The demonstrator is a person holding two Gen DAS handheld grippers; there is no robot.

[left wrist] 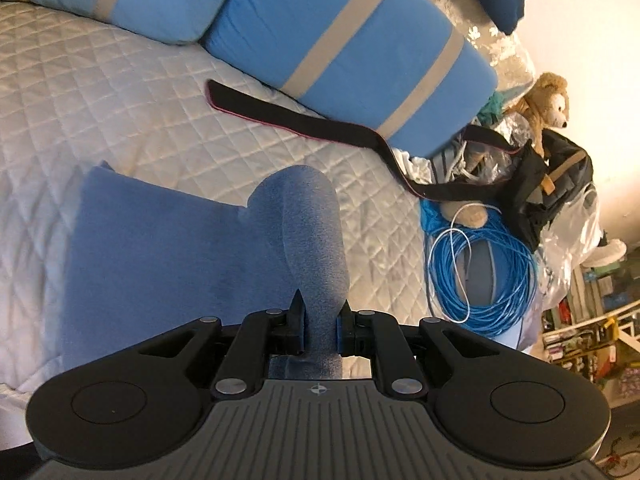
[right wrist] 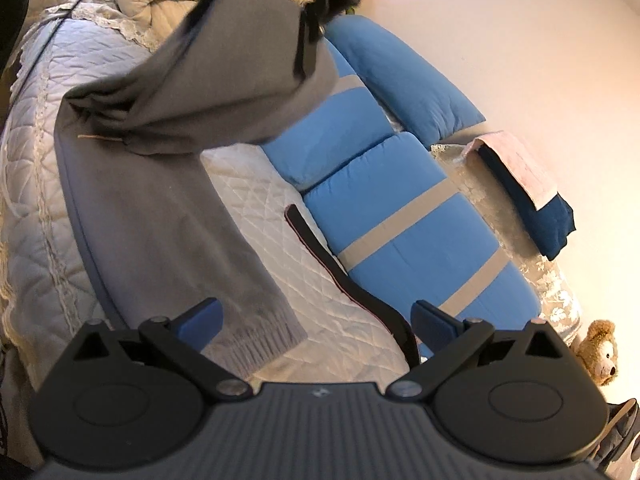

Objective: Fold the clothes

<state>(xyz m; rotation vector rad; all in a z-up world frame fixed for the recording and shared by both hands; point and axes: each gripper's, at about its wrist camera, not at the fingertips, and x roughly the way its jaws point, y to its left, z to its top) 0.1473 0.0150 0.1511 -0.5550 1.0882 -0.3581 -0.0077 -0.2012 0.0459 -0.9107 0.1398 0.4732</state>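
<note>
Your left gripper (left wrist: 320, 318) sits closest to the lens, jaws pinched tight on a fold of the blue-grey garment (left wrist: 168, 248). Cloth runs up btwn the pads in a raised ridge, w/ the rest spread flat to the left on the white quilted bedspread (left wrist: 120, 92).

Your right gripper (right wrist: 316, 326) stands wide apart, nothing btwn its blue pads (right wrist: 202, 318). In the right wrist view the same garment (right wrist: 160, 216) looks grey: a long sleeve w/ ribbed cuff lies on the quilt just ahead of the left pad, while the upper part is lifted off the bed and hangs bunched at top centre.

Two blue pillows w/ tan stripes (left wrist: 352, 52) lie at the head of the bed. A black strap (left wrist: 280, 114) w/ a pink edge runs along the quilt beside the nearer pillow and off the bed edge toward a black bag (left wrist: 560, 184). Off the bed you've got a coil of blue cable (left wrist: 480, 276) and a teddy bear (left wrist: 546, 102).
</note>
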